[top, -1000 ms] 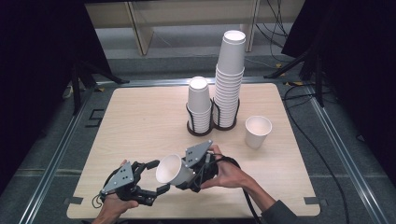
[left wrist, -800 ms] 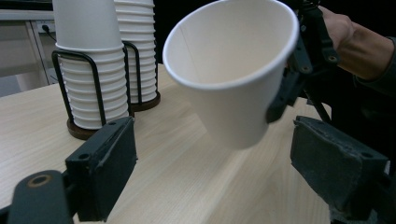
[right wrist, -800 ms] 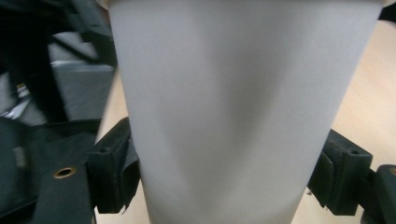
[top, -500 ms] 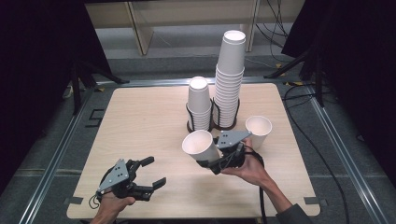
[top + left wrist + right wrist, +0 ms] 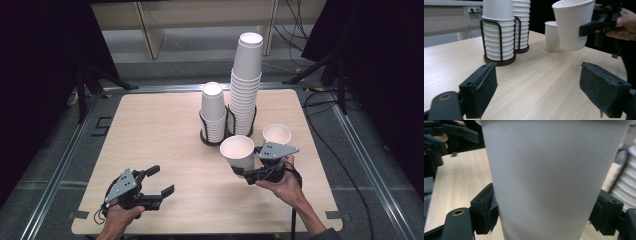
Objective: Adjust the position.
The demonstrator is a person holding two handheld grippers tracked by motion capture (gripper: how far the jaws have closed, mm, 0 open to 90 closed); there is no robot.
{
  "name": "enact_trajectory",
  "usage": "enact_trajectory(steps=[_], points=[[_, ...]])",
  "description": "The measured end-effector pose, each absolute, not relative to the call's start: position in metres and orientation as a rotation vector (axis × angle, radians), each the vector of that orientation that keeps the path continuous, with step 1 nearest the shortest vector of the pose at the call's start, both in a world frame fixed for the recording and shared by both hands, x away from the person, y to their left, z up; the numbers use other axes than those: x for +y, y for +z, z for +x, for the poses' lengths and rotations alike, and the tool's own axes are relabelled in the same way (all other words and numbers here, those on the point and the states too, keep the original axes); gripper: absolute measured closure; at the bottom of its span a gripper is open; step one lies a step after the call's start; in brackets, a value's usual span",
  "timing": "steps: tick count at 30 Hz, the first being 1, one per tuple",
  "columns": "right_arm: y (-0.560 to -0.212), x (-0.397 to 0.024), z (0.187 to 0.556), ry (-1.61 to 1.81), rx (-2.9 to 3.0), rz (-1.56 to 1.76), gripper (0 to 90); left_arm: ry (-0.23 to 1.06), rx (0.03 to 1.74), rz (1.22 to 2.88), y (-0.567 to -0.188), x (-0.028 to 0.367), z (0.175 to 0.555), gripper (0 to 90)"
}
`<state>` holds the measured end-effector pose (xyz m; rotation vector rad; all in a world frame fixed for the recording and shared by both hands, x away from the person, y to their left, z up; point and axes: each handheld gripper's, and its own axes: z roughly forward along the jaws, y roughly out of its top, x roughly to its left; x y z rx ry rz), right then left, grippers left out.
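Observation:
My right gripper (image 5: 247, 175) is shut on a white paper cup (image 5: 238, 154) (image 5: 572, 26) (image 5: 554, 180), held upright above the table's right half, mouth up. Both jaws press the cup's sides in the right gripper view. A second single cup (image 5: 276, 136) (image 5: 551, 36) stands on the table just behind it. In a black wire holder (image 5: 214, 131) sit a short stack of cups (image 5: 213, 110) (image 5: 498, 27) and a tall stack (image 5: 247, 85). Near the front left edge, my left gripper (image 5: 164, 181) (image 5: 537, 92) is open with nothing between its jaws.
The wooden table (image 5: 150, 135) is bare across its left half and middle. Metal rails (image 5: 60, 170) run along the table's sides, with dark floor and cables beyond. A wooden frame (image 5: 150, 22) stands at the back.
The right gripper carried the cup from beside the left gripper to the right and back, then held it near the lone cup. The left gripper let go and stays open.

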<state>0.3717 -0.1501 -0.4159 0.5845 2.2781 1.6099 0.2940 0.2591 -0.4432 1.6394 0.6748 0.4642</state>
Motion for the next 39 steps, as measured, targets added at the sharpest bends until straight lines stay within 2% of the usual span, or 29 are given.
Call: enact_trajectory(steps=[9, 21, 39], points=[[-0.422, -0.174, 0.367, 1.615, 2.19, 0.671, 22.1, 0.52, 0.696, 1.658, -0.445, 0.263, 0.296, 14.4], [-0.434, -0.196, 0.364, 1.588, 2.126, 0.734, 21.9, 0.512, 0.7, 1.661, -0.446, 0.262, 0.297, 14.4], [-0.457, -0.205, 0.368, 1.55, 2.143, 0.79, 21.6, 0.504, 0.705, 1.671, -0.448, 0.261, 0.297, 14.4]])
